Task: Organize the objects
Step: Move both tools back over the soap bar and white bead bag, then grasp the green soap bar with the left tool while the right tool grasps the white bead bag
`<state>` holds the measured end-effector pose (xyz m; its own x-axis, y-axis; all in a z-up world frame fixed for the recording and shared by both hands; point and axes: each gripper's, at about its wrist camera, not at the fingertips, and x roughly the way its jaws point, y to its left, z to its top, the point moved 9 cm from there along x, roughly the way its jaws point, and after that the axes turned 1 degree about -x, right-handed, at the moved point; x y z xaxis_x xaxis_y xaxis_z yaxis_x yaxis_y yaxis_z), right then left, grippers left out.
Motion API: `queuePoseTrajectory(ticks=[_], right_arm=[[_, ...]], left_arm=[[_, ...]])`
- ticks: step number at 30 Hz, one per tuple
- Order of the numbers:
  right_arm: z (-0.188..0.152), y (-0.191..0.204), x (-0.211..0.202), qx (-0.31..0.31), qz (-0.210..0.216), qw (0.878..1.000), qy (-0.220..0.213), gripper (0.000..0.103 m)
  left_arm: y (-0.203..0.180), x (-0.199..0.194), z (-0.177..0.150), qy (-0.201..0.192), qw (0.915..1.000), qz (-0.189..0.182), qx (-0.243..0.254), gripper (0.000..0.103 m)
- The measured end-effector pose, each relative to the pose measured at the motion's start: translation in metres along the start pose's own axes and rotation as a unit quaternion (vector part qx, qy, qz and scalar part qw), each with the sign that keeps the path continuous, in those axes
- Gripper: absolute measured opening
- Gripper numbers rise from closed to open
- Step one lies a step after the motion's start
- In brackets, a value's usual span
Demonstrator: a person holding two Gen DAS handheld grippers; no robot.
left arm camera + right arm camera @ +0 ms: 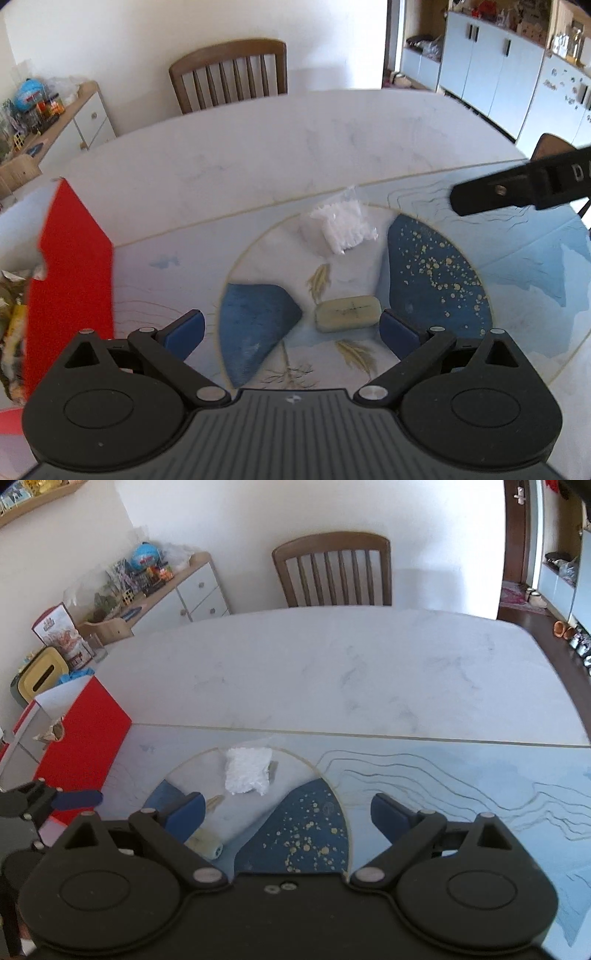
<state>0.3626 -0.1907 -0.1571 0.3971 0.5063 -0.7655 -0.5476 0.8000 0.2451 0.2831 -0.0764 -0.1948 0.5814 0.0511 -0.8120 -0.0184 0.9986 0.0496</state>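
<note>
A beige bar with a dark cross mark lies on the blue patterned mat. My left gripper hovers over it, open wide, with the bar just ahead of the gap and close to the right-hand pad; nothing is gripped. Farther back on the mat lies a white crinkled packet. In the right wrist view my right gripper is open and empty above the mat. The white packet is ahead of it, and the beige bar is partly hidden behind its left-hand finger.
A red open box holding wrappers stands at the mat's left edge, also seen as the red box. A black bar of the right tool crosses the upper right. A wooden chair stands behind the white table.
</note>
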Motion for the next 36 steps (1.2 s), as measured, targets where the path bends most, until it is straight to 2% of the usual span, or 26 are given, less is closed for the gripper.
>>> queuePoseTrajectory(ticks=[7, 15, 26, 31, 36], right_arm=[[0.012, 0.014, 0.036, -0.005, 0.015, 1.0, 0.025, 0.096], [0.02, 0.031, 0.078, -0.019, 0.026, 0.998, 0.062, 0.095], [0.014, 0.034, 0.108, -0.044, 0.014, 0.994, 0.095, 0.09], [0.014, 0.034, 0.11, -0.053, 0.008, 0.994, 0.096, 0.085], [0.015, 0.035, 0.109, -0.068, 0.0, 0.993, 0.096, 0.071]], left_arm=[[-0.017, 0.02, 0.002, 0.004, 0.9997, -0.004, -0.022, 0.101], [-0.027, 0.035, 0.0, -0.003, 0.999, 0.017, -0.04, 0.101], [-0.035, 0.04, -0.009, -0.009, 0.9979, 0.038, -0.051, 0.1], [-0.036, 0.044, -0.012, -0.002, 0.9973, 0.043, -0.059, 0.086], [-0.036, 0.042, -0.01, -0.005, 0.9971, 0.044, -0.063, 0.071]])
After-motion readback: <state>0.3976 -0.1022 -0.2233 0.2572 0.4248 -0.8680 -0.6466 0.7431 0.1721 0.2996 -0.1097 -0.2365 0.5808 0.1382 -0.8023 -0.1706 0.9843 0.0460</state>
